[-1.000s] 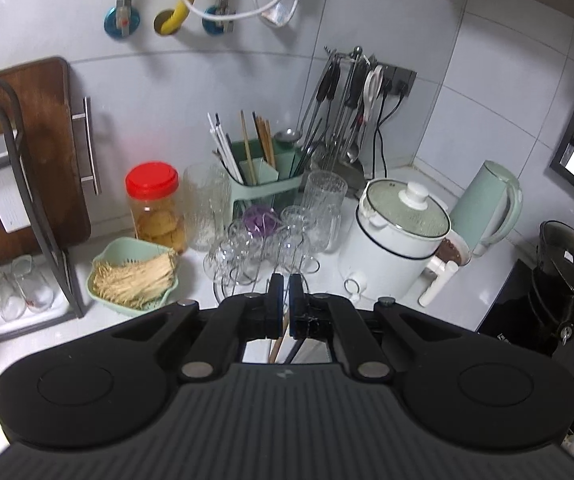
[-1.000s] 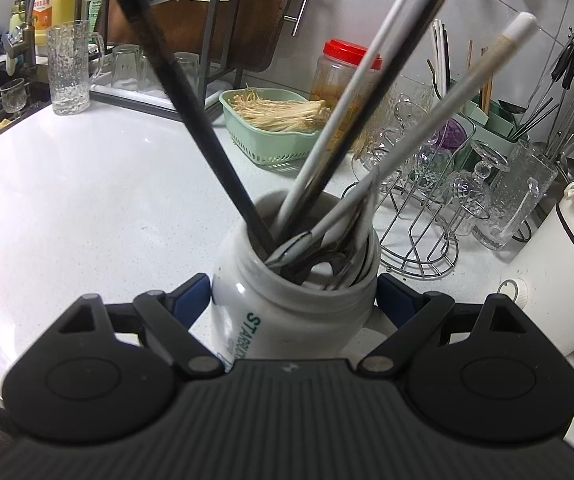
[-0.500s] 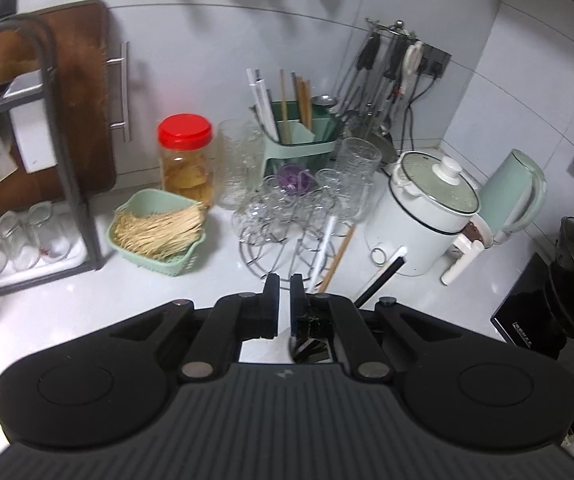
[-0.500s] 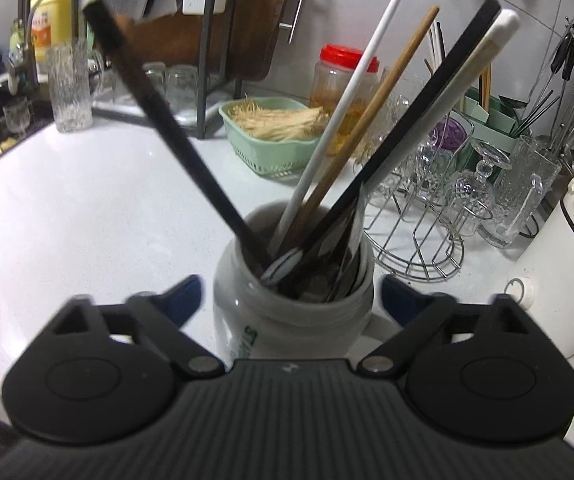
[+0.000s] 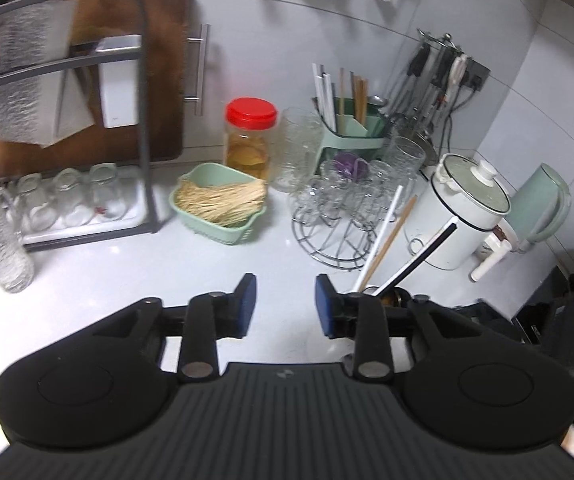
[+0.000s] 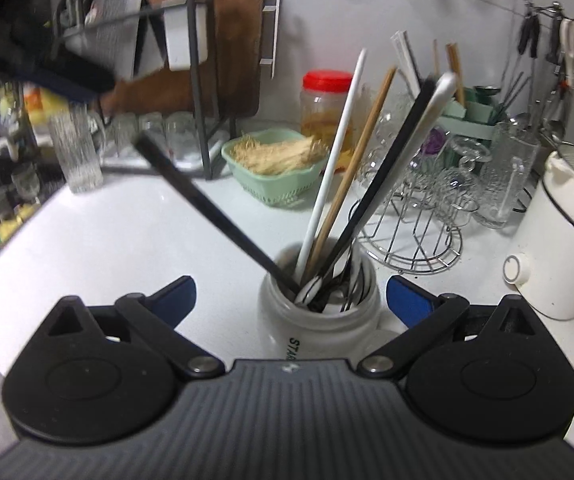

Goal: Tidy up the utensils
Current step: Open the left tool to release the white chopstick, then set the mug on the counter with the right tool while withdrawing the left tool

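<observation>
1. The left gripper (image 5: pixel 283 304) hangs over bare white counter (image 5: pixel 127 280), its blue pads spread apart with nothing between them; its jaws have just been opening
2. The right gripper (image 6: pixel 291 300) has its jaws flung wide on either side of a white ceramic jar (image 6: pixel 319 320), the pads clear of the jar's wall, so it pinches nothing
3. The jar stands on the counter, in from its front edge and just in front of the wire glass rack (image 6: pixel 415 232)
4. Out of the jar stick a black chopstick (image 6: pixel 207 208) leaning left, a white chopstick (image 6: pixel 335 160), a wooden chopstick (image 6: pixel 355 168) and a black and a white one side by side, all leaning right
5. A green basket of pale sticks (image 6: pixel 275 164) sits toward the back wall, beside a red-lidded jar (image 6: pixel 325 108)
6. A white cooker (image 6: pixel 567 240) stands at the counter's right side
</observation>
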Demonstrator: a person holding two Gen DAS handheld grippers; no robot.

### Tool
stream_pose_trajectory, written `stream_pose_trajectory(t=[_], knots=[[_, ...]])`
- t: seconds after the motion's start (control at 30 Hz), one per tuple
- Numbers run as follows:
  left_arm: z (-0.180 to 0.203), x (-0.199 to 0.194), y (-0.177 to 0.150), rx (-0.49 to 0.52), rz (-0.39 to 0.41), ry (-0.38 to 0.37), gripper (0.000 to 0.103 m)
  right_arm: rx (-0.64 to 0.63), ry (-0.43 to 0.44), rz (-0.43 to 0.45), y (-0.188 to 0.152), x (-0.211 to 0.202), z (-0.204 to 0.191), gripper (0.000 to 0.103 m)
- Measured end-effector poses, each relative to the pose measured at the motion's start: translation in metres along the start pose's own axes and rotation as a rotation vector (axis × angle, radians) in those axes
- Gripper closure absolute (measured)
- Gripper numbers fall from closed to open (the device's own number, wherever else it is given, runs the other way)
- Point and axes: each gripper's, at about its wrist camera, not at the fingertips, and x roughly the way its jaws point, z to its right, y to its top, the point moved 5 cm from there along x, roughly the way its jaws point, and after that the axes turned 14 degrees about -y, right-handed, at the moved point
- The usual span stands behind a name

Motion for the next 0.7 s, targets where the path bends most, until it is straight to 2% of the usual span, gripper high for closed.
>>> stream_pose_trajectory(t=[0.13,0.2,0.33,0.43,0.7], knots=[[0.003,-0.02,-0.006,0.001,0.027,0.034,0.052,0.062,-0.004,0.015,0.015,-0.025,0.013,0.0],[0.008,-0.03,-0.008,-0.002,0.052,0.055,0.04,0.092,-0.012,0.025,0.022,-0.038,0.022,0.0],[0.022,-0.049,-0.014,-0.015,0.104,0.074,0.036,0.143,-0.008,0.063,0.034,-0.066,0.038,0.0],[0.038,-0.062,-0.02,-0.018,0.136,0.106,0.029,0.167,-0.016,0.079,0.039,-0.087,0.051,0.0],[0.082,-0.095,-0.052,-0.034,0.173,0.199,0.014,0.151,0.033,0.102,0.033,-0.136,0.067,0.0]])
